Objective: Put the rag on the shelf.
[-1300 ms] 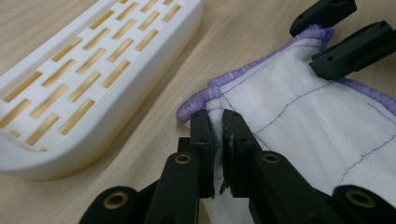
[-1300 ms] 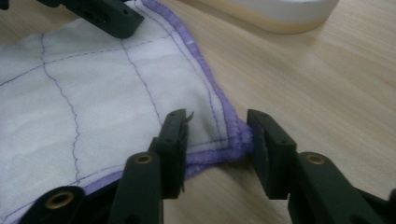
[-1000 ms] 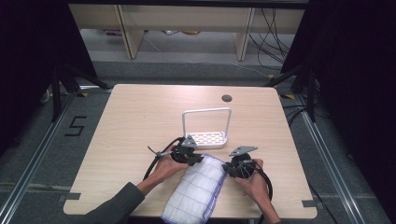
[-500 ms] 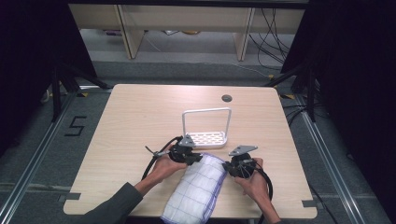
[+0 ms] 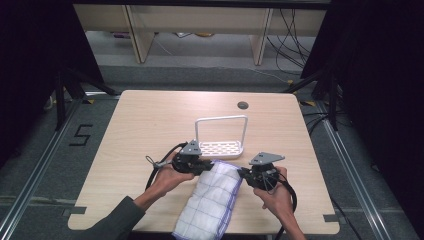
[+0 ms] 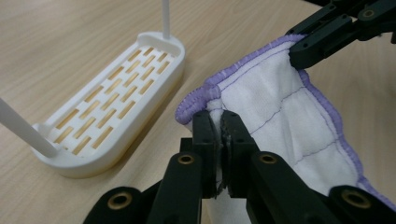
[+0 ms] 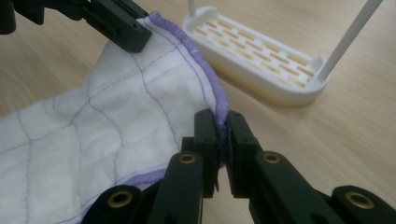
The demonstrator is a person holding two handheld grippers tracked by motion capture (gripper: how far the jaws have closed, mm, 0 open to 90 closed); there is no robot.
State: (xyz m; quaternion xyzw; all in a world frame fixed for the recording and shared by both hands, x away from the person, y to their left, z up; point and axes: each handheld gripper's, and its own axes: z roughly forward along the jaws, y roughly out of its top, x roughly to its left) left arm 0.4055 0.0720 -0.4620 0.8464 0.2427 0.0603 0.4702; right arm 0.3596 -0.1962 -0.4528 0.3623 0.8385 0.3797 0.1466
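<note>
Both grippers — left gripper point(image 5: 204, 165), right gripper point(image 5: 244, 174) — are pinching the cloth's point(image 5: 212, 200) far corners, jaws closed on its hem, just before the rack point(image 5: 220, 148); lifting evenly is keeping it taut.

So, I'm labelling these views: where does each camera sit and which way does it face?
High view: above the person's side, looking forward and down at the table; forearms and both tools show.
Left gripper view: rides the left tool, looking along its jaws at the cloth.
Right gripper view: rides the right tool, clamped on the cloth's hem.
Shared: cloth and white rack.
</note>
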